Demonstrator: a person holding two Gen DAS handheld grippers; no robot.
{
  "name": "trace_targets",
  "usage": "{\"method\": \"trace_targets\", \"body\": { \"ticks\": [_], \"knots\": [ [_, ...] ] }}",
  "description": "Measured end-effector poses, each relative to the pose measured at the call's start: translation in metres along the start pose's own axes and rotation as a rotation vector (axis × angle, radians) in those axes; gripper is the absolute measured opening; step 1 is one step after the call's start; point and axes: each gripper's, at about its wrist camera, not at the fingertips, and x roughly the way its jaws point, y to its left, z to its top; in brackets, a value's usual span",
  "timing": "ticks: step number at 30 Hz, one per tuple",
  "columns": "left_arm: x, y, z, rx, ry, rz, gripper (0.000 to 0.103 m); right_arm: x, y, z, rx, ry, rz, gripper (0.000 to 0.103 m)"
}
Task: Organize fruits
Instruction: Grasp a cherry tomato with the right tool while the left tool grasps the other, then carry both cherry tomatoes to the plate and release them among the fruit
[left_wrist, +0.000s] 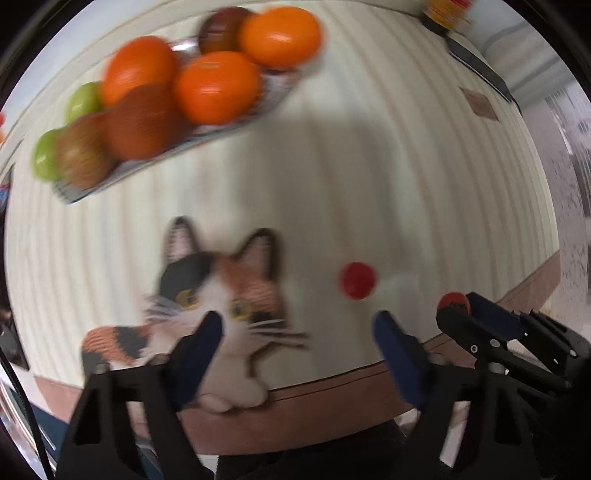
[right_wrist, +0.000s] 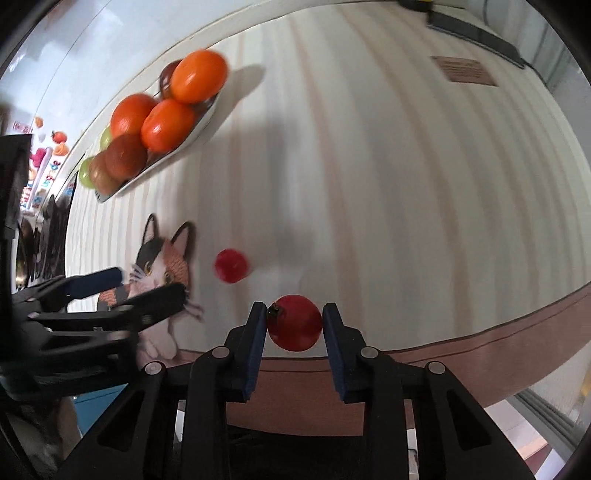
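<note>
My right tongs (right_wrist: 294, 325) clasp one red fruit (right_wrist: 294, 322); my left tongs (left_wrist: 295, 332), spread and empty, sit nearer the loose red fruit (left_wrist: 357, 279) ahead-right.

Two low wrist views along the tongs, sharing the fruit tray (left_wrist: 236, 123).

Both views are moderately bright under soft indoor light. Motion blur smears the fruit tray (left_wrist: 155, 107) in the upper left of the left wrist view; the right wrist view is sharper (centre especially). A broad soft shadow crosses the striped tablecloth (right_wrist: 388, 184) mid-frame. Fisheye distortion bends edges; corners are black.
</note>
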Motion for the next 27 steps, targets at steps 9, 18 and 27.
{"method": "trace_targets", "body": {
  "ticks": [9,18,27],
  "knots": [
    [0.021,-0.038,0.014,0.041,0.019,-0.023,0.062,-0.009,-0.035,0.002,0.082,-0.024,-0.009,0.034],
    [0.036,-0.054,0.044,0.05,0.028,-0.027,0.046,-0.014,-0.043,0.001,0.093,-0.033,-0.007,0.034],
    [0.038,-0.046,0.05,0.037,0.021,-0.033,0.027,-0.019,-0.043,0.001,0.09,-0.042,-0.004,0.034]
  ]
}}
